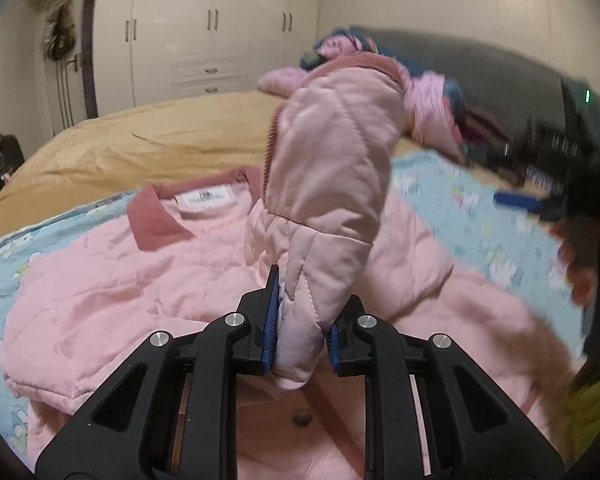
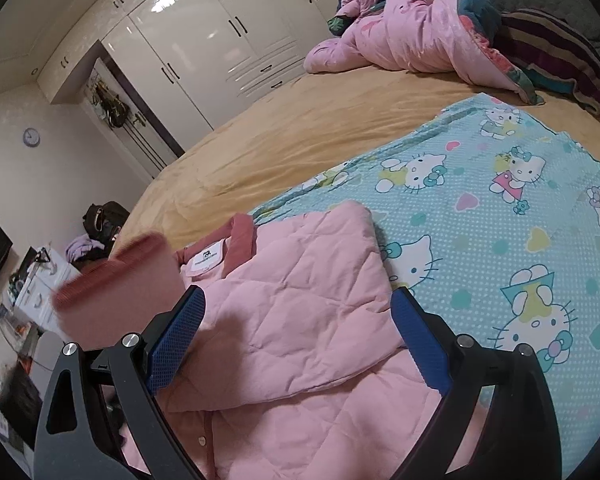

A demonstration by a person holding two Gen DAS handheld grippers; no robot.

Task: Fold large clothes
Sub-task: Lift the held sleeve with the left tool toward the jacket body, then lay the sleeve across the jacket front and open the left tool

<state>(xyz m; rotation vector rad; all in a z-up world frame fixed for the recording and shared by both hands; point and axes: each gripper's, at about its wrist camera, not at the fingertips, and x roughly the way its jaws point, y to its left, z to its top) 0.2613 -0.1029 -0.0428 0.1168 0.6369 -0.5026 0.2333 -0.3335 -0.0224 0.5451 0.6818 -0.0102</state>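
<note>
A pink quilted jacket [image 1: 112,280] with a dark pink collar [image 1: 156,220] lies on a blue cartoon-print sheet [image 1: 480,216] on the bed. My left gripper [image 1: 300,332] is shut on the jacket's sleeve [image 1: 324,184] and holds it lifted above the jacket body. In the right wrist view the jacket [image 2: 292,320] lies with one side folded in. My right gripper [image 2: 300,340] is open and empty just above it. A blurred dark pink cuff [image 2: 116,280] hangs at its left. The right gripper also shows blurred in the left wrist view [image 1: 540,200].
The bed has a tan cover [image 2: 280,132]. A pink bundled quilt [image 2: 412,36] and a striped blanket [image 2: 560,56] lie at the headboard end. White wardrobes [image 2: 220,40] line the far wall. A bag and clutter [image 2: 100,224] stand on the floor at left.
</note>
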